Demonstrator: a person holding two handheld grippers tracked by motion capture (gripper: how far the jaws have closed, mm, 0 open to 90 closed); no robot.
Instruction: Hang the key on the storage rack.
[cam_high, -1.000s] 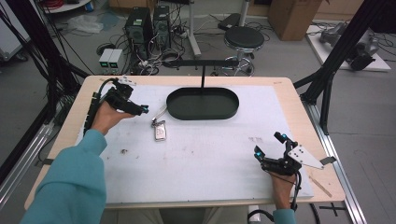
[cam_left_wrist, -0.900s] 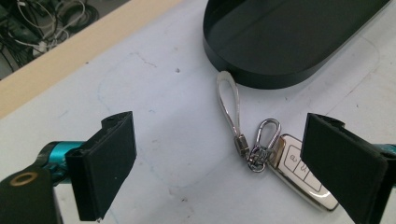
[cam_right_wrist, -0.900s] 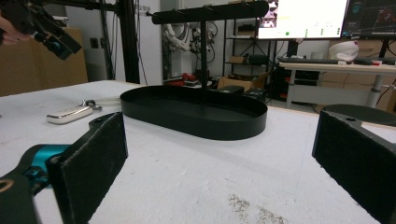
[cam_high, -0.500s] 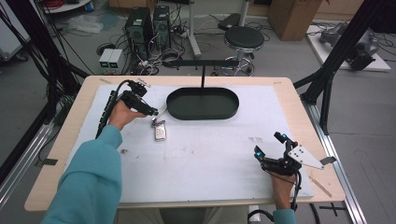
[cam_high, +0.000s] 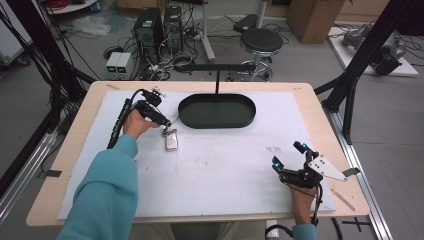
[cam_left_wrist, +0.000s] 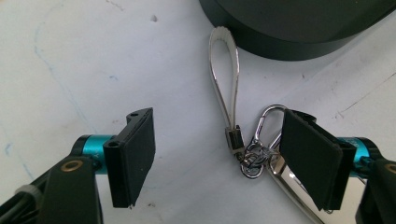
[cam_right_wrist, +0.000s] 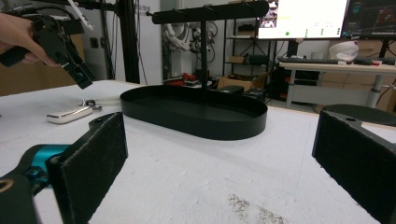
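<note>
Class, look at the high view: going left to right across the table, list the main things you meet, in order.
Left tool → silver key fob → black oval tray → right tool

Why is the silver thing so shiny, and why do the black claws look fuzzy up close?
In the left gripper view, the silver tag and clip mirror the room lights, so they glare. In the right gripper view, the pads sit too near the lens, so their edges blur; the tray behind stays sharper.
</note>
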